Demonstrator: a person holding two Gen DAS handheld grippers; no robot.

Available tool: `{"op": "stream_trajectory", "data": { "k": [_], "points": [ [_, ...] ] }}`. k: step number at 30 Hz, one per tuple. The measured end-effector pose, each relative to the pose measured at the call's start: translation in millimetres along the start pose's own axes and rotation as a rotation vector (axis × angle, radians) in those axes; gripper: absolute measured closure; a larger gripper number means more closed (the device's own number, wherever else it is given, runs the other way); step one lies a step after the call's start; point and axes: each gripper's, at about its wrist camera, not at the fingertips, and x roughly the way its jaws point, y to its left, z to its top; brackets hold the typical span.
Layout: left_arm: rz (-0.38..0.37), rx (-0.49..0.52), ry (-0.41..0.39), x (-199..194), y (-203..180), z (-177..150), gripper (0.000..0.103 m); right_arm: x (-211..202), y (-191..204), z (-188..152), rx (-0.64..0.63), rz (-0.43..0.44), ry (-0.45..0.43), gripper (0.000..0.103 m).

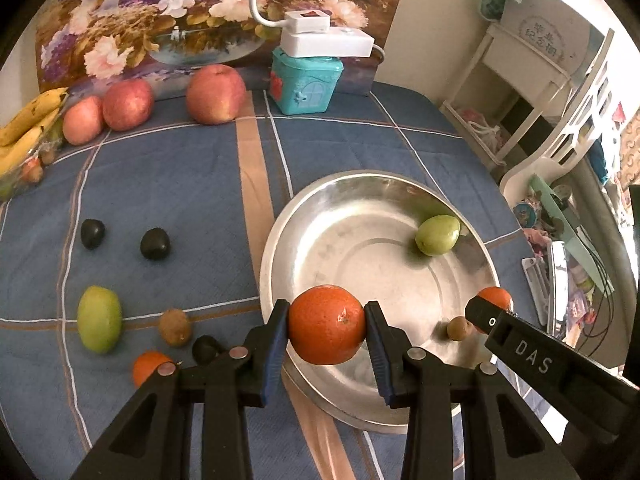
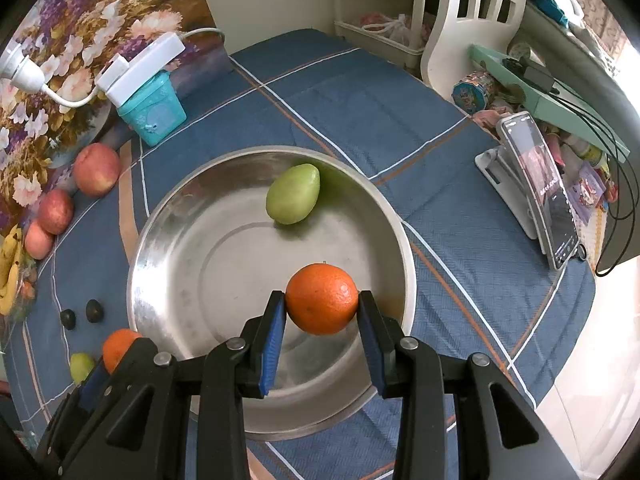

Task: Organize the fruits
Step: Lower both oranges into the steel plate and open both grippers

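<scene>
Left gripper [image 1: 326, 326] clamps an orange [image 1: 326, 324] between its blue pads, held over the near rim of the steel bowl [image 1: 320, 208], which contains a green fruit [image 1: 437, 235]; more fruit lies on the blue cloth [image 1: 168, 168].

Right gripper [image 2: 321, 306] likewise pinches a second orange [image 2: 321, 298] above the bowl's [image 2: 168, 224] near side, with the green fruit [image 2: 293, 194] toward the far wall.
</scene>
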Motion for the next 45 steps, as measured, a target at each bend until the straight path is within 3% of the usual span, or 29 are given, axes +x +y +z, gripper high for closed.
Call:
{"op": "stream_trajectory", "data": {
  "k": [9, 10, 13, 16, 19, 25, 36, 38, 45],
  "points": [
    [0.011, 0.002, 0.008, -0.7, 0.2, 0.9, 0.061, -1.8, 0.0, -1.3, -0.003, -0.001, -0.011, 0.065],
    [0.011, 0.005, 0.010, -0.5, -0.1, 0.9, 0.059, -2.5, 0.0, -1.1, -0.003, 0.000, -0.012, 0.065],
    [0.017, 0.006, -0.010, -4.4, -1.0, 2.3, 0.040, -3.9, -1.2, -0.4, 0.005, 0.025, -0.012, 0.065],
    [0.021, 0.012, -0.020, -8.3, -1.3, 4.0, 0.040, -7.7, -1.0, 0.9, 0.007, 0.027, -0.030, 0.063],
    [0.024, 0.005, -0.018, -9.1, 0.0, 4.3, 0.039, -12.1, -0.6, 1.2, 0.008, 0.024, -0.050, 0.051],
    [0.040, -0.009, -0.010, -10.3, 3.5, 4.5, 0.033, -13.1, -1.0, 1.0, 0.013, 0.039, -0.051, 0.051],
    [0.126, -0.116, 0.028, -17.0, 32.9, 5.1, 0.024, -8.9, -2.3, -0.2, 0.019, 0.054, -0.027, 0.051],
    [0.172, -0.143, 0.045, -18.2, 41.6, 4.5, 0.015, -8.8, -1.5, -0.9, 0.013, 0.050, -0.026, 0.051],
    [0.264, -0.250, 0.069, -32.7, 89.8, 0.0, 0.007, -5.3, 13.0, -6.9, -0.056, 0.038, -0.021, 0.051]
  ]
}}
